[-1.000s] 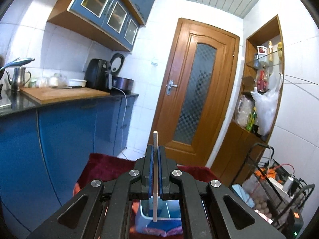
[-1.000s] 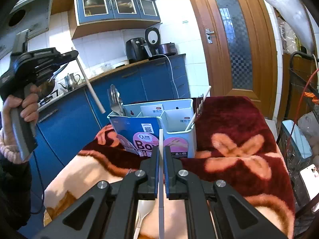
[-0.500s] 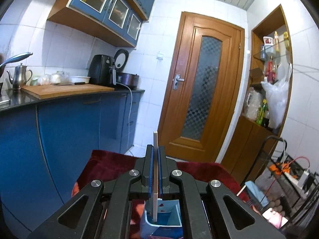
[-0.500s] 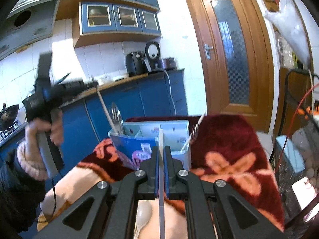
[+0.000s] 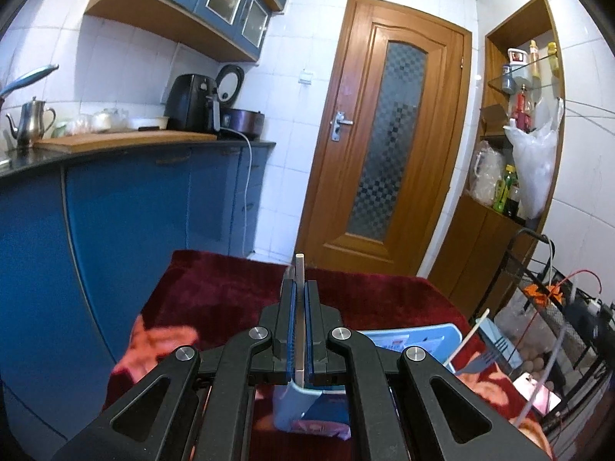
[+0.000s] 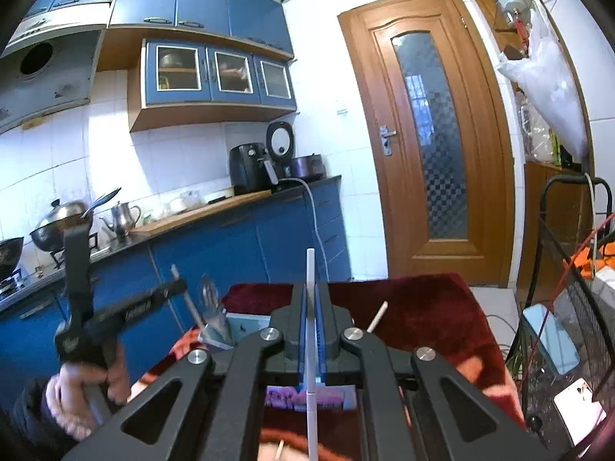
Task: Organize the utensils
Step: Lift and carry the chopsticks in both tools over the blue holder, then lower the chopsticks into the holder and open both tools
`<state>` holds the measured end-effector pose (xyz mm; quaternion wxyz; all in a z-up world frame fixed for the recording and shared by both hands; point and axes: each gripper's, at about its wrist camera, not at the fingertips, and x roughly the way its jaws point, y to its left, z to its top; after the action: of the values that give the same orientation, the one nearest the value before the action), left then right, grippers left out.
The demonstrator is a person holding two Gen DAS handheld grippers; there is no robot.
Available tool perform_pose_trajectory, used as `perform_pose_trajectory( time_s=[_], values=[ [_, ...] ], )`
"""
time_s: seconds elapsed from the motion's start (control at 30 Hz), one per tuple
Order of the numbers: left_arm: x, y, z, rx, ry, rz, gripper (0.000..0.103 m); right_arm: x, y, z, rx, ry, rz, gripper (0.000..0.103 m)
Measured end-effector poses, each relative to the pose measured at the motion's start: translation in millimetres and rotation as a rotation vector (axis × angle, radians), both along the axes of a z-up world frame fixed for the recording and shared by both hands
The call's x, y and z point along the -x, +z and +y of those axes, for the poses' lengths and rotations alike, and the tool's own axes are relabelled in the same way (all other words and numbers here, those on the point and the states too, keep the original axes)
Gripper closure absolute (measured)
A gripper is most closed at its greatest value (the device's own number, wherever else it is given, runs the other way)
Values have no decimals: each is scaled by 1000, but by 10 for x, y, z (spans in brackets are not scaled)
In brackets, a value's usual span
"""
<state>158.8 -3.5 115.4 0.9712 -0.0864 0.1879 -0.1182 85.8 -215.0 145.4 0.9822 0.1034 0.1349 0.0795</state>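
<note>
Kitchen, red blanket [image 5: 230, 292] as worktop. Left gripper [image 5: 299, 330] is clamped on a pale chopstick [image 5: 299, 269], held upright for dropping into the blue utensil box [image 5: 415, 336] at its 5 o'clock. Right gripper [image 6: 310, 319] pinches a white stick [image 6: 310, 269], also upright; box at 6 o'clock, mostly hidden.

Grippers: two, left gripper [image 5: 299, 330] and right gripper [image 6: 310, 326], each pinching one stick
Chopsticks: two held, a beige chopstick [image 5: 299, 307] and a white chopstick [image 6: 310, 330]
Organizer boxes: one blue organizer [image 5: 415, 340] on the red blanket [image 5: 230, 288]
Forks: one fork [image 5: 482, 361] leaning at the organizer's right side
Spoons: looks like a couple of spoons [image 6: 213, 307] bunched at the organizer's left end, can't count them exactly
Kettles: one metal kettle [image 6: 123, 213] on the counter behind the organizer
</note>
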Motion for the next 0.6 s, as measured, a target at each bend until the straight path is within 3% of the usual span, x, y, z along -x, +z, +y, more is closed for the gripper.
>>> perform_pose_trajectory(
  time_s=[0.3, 0.6],
  values=[
    [-43, -214, -1, 27, -36, 43, 99, -347, 131, -10, -18, -99, -62, 97],
    [-37, -332, -30, 17, -66, 45, 99, -735, -68, 69, 18, -156, -73, 97]
  ],
)
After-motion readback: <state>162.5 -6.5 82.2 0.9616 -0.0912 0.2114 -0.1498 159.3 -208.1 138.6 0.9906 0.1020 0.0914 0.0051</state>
